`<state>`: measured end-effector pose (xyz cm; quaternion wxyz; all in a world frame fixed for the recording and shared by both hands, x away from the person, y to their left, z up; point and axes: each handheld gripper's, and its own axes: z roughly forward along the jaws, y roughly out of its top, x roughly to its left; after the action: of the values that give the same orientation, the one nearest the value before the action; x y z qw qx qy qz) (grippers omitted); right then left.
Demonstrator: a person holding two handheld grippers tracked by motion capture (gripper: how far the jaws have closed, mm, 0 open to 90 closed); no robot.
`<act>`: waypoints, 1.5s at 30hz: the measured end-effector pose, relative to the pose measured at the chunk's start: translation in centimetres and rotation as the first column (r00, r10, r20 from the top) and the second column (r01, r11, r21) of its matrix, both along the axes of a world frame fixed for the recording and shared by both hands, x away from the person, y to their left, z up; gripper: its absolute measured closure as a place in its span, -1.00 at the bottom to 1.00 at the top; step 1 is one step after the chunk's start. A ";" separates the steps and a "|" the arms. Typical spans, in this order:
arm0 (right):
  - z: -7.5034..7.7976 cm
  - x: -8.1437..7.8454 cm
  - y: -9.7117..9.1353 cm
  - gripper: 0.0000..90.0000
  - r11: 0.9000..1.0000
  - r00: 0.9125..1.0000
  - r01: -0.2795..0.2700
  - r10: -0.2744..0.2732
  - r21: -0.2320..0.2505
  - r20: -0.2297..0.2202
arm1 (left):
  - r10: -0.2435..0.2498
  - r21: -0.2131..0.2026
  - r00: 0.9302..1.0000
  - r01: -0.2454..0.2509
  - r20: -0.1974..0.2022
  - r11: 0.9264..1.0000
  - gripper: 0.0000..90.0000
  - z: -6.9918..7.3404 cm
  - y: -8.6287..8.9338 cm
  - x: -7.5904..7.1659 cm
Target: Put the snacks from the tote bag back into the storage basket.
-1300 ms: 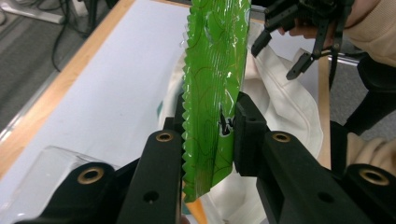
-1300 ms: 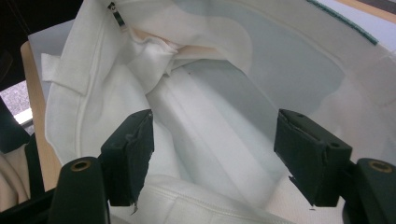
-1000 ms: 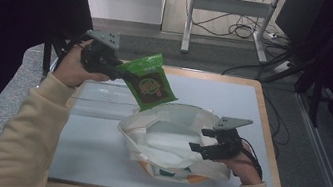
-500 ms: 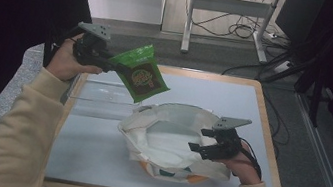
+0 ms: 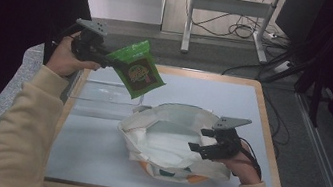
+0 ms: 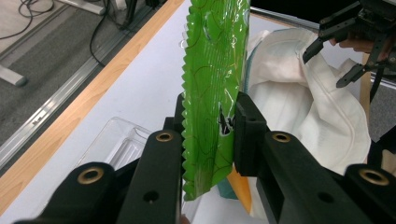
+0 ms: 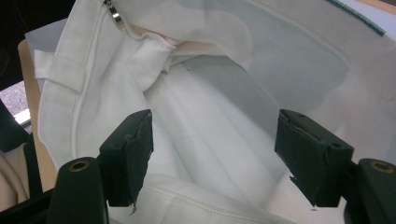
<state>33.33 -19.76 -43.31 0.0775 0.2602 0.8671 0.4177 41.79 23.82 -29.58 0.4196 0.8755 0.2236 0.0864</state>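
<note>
Currently the green snack packet (image 6: 212, 93) is clamped by the left gripper (image 5: 104, 57), above the bag (image 5: 167, 141). The right gripper (image 7: 212, 158) is held apart at its mouth. Next, lowering into that opening is likely required.

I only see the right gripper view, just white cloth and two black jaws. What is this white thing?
Observer: It's a white bag lying open on the table, seen from the high view.
Operator: Is my other gripper holding something?
Observer: Yes, the left gripper is shut on a green packet.
Operator: Where is the packet?
Observer: In the air, up and left of the bag in the high view, over a clear tray.
Operator: Is my right gripper grabbing the bag?
Observer: The right gripper is open at the bag's right side, jaws over the opening.
</note>
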 end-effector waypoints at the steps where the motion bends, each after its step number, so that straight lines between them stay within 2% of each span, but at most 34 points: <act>1: 0.0 0.0 0.0 -0.38 1.000 1.000 -0.001 0.001 -0.002 0.000 | 0.000 0.002 1.000 0.000 -0.002 1.000 0.68 0.0 0.0 0.1; 5: -0.1 0.1 0.0 -0.38 1.000 1.000 -0.001 0.001 -0.001 -0.007 | 0.012 0.011 1.000 -0.012 -0.004 1.000 0.68 -0.2 0.2 0.6; 15: -0.2 0.1 0.0 -0.38 1.000 1.000 -0.002 0.002 -0.003 -0.013 | 0.033 -0.002 0.999 -0.033 -0.013 0.999 0.68 -0.2 0.8 1.8; 21: -0.3 0.2 0.1 -0.39 1.000 1.000 -0.005 0.005 -0.009 -0.014 | 0.049 0.010 0.999 -0.048 -0.025 0.999 0.68 -0.6 1.0 2.4; 31: -0.4 0.2 0.1 -0.39 1.000 1.000 -0.004 0.004 -0.010 -0.017 | 0.059 0.033 0.998 -0.058 -0.016 0.998 0.68 -0.9 1.4 2.9; 35: -0.4 0.2 0.1 -0.39 1.000 1.000 -0.004 0.003 -0.011 -0.021 | 0.066 0.026 0.998 -0.066 -0.018 0.997 0.68 -1.1 1.6 3.3; 45: -0.4 0.5 0.0 -0.39 1.000 1.000 0.003 -0.003 -0.009 -0.020 | 0.091 0.041 0.995 -0.090 -0.028 0.995 0.68 -2.4 2.0 5.1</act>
<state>33.79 -19.72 -43.76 0.0706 0.2654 0.8692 0.4111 46.84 25.87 -31.96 0.3946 0.8738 0.2673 0.0966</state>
